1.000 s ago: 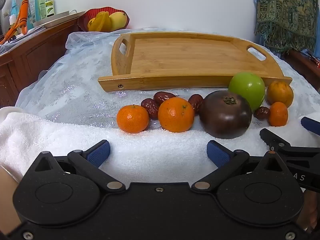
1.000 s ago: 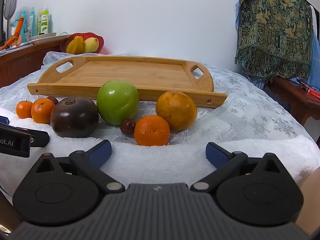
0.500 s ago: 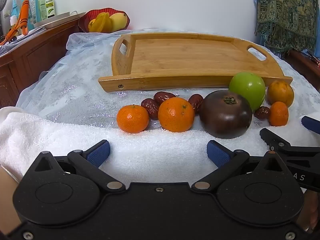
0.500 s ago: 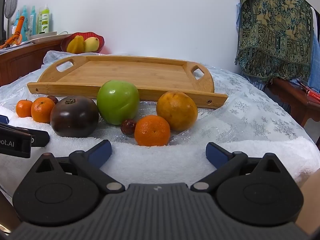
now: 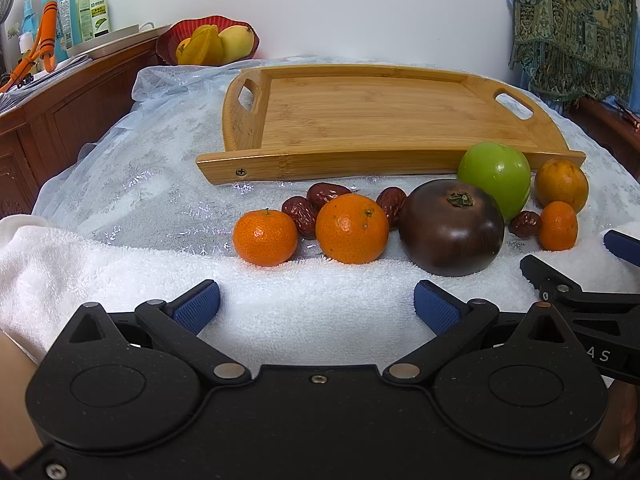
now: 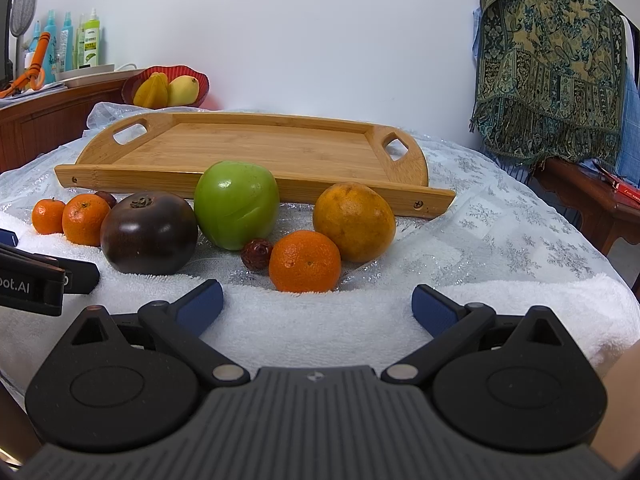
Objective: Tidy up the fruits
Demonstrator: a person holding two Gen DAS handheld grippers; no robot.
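step: none begun; fruits in a row on the counter before the bare wooden tray [image 5: 384,120], left claw [image 5: 316,304] and right claw [image 6: 316,302] both spread, holding nothing; next: likely close on nearest mandarin [image 6: 305,261].

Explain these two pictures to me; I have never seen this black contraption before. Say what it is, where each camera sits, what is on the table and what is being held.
A person holds two hand-held two-finger grippers, one per hand. Each carries a wide-angle camera looking forward along its blue-padded fingers.

The left wrist view shows the left gripper, fingers spread wide, gripping nothing. The right wrist view shows the right gripper, likewise open and empty.

Fruit lies loose where the white towel meets the glittery tablecloth: a dark purple-brown round fruit, a green apple, a yellowish orange, three small bright orange mandarins, for example, and wrinkled red dates. Behind them sits an empty bamboo serving tray with cut-out handles. Nothing has been placed in it yet.
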